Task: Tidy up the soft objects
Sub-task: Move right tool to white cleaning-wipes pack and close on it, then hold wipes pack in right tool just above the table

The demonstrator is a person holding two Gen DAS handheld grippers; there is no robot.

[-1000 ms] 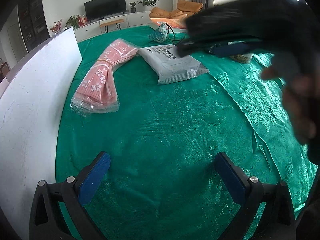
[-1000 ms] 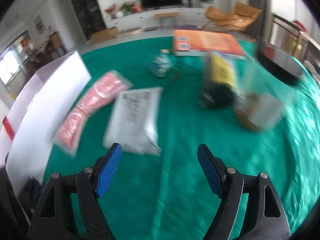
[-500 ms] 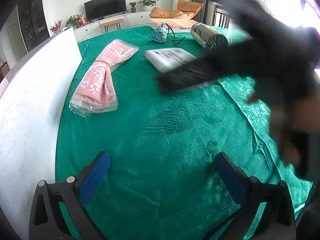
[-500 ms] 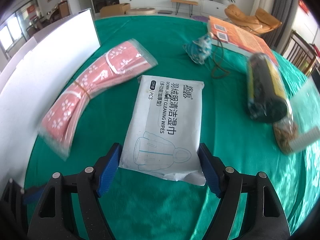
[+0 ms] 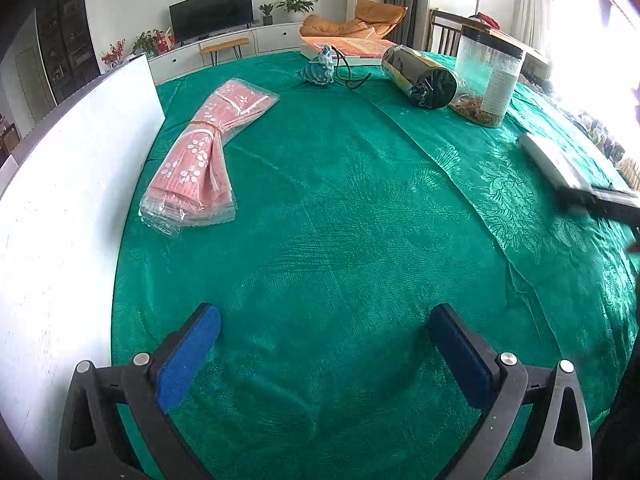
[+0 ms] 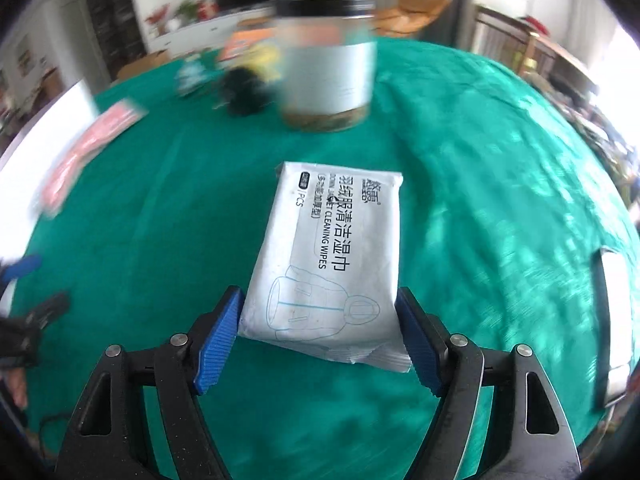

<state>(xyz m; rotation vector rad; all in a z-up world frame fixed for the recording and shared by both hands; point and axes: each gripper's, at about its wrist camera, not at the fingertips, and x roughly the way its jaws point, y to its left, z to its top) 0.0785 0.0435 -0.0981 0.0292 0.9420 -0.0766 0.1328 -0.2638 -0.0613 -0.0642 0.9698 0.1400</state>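
Wipes pack [image 6: 328, 256] gone from mid surface [image 5: 340, 240] since earlier frames; now lifted in R tool [image 6: 320, 340], pads pressing both sides of near end, jaws wide. Pink pack [image 5: 200, 152] unmoved by white board [image 5: 60, 200]. L tool [image 5: 328, 344] wide open, empty, in same spot. R view only: pack label, jar [image 6: 326, 64] blurred behind. L view only: pack edge-on at far right, dark roll [image 5: 420, 76], shell [image 5: 320, 68]. Cloth green, shiny, floral weave; pack white crinkly plastic, flat.

Two wrist fisheyes angled down, close over one shared green tablecloth [image 5: 340, 240]
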